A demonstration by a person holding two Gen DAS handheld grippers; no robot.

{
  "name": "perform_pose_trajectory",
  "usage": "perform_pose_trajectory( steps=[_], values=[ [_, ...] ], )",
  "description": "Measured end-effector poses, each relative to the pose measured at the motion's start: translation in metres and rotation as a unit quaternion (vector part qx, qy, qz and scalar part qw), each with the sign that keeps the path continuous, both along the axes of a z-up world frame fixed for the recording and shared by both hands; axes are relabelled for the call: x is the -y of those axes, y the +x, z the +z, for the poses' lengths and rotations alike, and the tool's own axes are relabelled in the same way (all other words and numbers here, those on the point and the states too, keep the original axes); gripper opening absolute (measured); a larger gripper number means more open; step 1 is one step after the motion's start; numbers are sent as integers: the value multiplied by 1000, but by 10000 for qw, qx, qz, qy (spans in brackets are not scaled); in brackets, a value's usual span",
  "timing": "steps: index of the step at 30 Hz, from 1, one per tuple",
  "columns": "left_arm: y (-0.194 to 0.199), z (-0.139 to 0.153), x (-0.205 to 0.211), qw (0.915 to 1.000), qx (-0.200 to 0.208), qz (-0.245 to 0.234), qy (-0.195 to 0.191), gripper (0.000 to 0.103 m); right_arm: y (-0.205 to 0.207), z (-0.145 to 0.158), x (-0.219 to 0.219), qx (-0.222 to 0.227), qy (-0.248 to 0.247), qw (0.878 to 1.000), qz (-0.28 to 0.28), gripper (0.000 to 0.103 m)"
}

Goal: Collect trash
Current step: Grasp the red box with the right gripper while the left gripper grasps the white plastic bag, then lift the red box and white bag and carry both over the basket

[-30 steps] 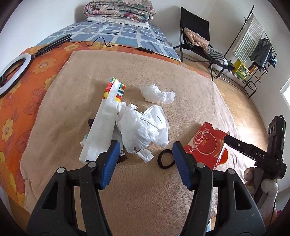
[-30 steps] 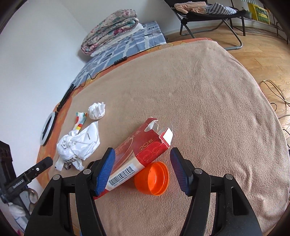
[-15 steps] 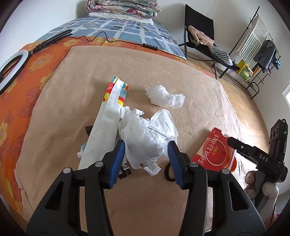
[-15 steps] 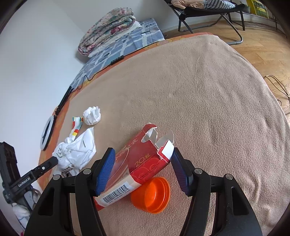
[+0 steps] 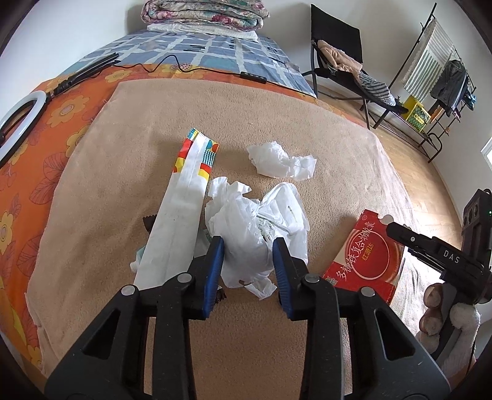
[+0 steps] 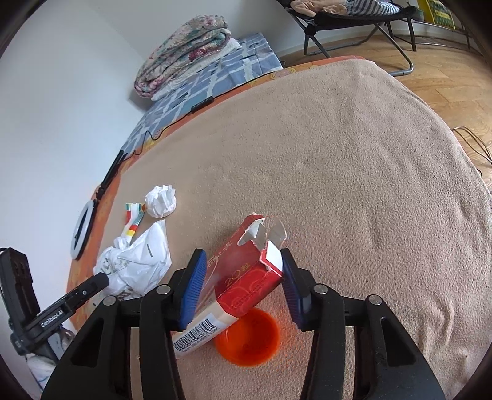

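Trash lies on a tan blanket [image 5: 129,147]. A crumpled white plastic bag [image 5: 258,221] sits between the blue pads of my left gripper [image 5: 248,261], whose jaws stand partly closed around its near end. A long white paper bag with a coloured end [image 5: 181,212] lies left of it. A crumpled tissue [image 5: 279,161] lies beyond. My right gripper [image 6: 243,277] straddles a torn red carton [image 6: 246,277], jaws open on either side. An orange cap [image 6: 247,337] lies under the carton's near end. The plastic bag [image 6: 135,264] and tissue [image 6: 160,201] show in the right view too.
The blanket covers an orange flowered bedspread [image 5: 37,147]. A ring light [image 5: 18,123] lies at the left edge. Folded quilts [image 5: 203,14] sit at the bed's far end. A black chair [image 5: 341,61] and a clothes rack [image 5: 436,70] stand on the wooden floor at the right.
My left gripper moved forward over the plastic bag and its jaws narrowed around it. My right gripper moved forward until its jaws came alongside the red carton.
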State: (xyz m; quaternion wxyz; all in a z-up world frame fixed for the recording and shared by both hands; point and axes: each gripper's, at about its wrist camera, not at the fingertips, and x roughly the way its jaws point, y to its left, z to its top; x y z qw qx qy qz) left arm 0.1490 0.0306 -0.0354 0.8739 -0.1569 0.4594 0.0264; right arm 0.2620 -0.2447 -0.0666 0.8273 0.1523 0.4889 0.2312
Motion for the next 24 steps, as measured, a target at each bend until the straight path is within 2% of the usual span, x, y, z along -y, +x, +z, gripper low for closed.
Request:
perform_pose_trajectory(
  steps=[2, 3, 5, 15, 24],
  values=[
    [0, 0, -1, 10000, -2, 26, -48, 31, 0, 1, -1, -15, 45, 10000, -5, 40],
    [0, 0, -2, 10000, 2, 46, -66, 28, -1, 1, -2, -4, 62, 10000, -14, 40],
    [0, 0, -3, 10000, -10, 66, -52, 22, -2, 3, -5, 50, 72, 10000, -1, 33],
    [-3, 5, -8, 9998, 95, 156, -31, 20, -8, 24, -14, 357, 361, 9987, -5, 21],
    [-15, 24, -11, 9993, 320, 173, -7, 19, -32, 65, -25, 1004, 400, 9938, 280, 14]
  ],
)
